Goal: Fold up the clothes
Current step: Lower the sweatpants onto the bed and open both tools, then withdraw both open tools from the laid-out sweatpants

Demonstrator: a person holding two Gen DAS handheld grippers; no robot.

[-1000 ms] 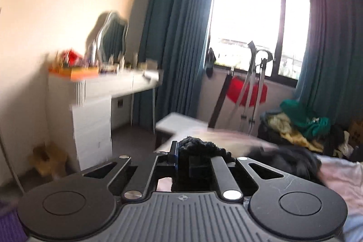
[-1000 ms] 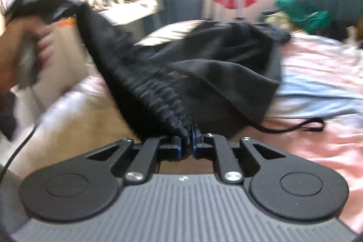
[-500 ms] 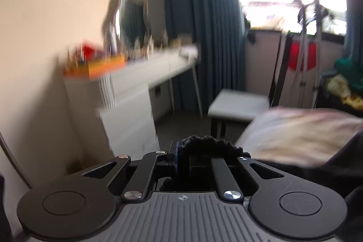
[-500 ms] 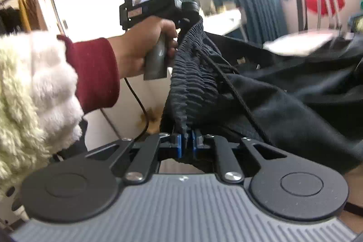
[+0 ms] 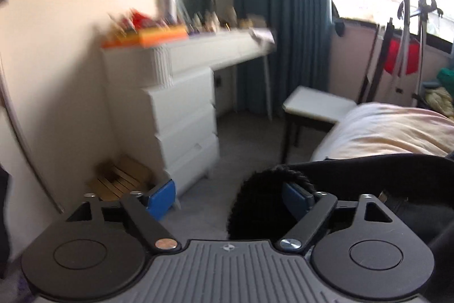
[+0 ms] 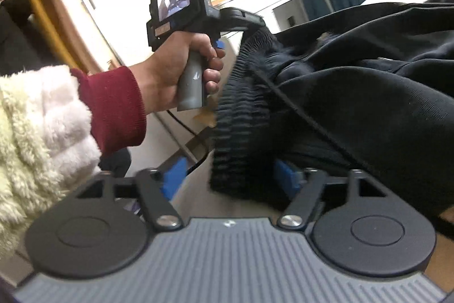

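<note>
A black garment (image 6: 369, 75) with a ribbed elastic waistband (image 6: 244, 110) and a drawstring hangs across the right wrist view. My right gripper (image 6: 229, 176) is open, and the waistband droops between its blue pads, close to the right one. A person's hand (image 6: 181, 67) in a red cuff holds the left gripper's handle just left of the waistband. In the left wrist view my left gripper (image 5: 229, 198) is also open, and the waistband (image 5: 261, 203) rests loosely against its right pad (image 5: 298, 198).
A white dresser (image 5: 184, 115) with a mirror and clutter stands against the wall on the left. A low white stool (image 5: 315, 104) sits beside the bed (image 5: 391, 132). A drying rack (image 5: 403, 47) stands by the window, and a wooden crate (image 5: 122, 181) lies on the grey floor.
Both grippers were shut on the black waistband and now stand open, with the waistband loose between the pads. The left view has swung leftward toward the dresser.
</note>
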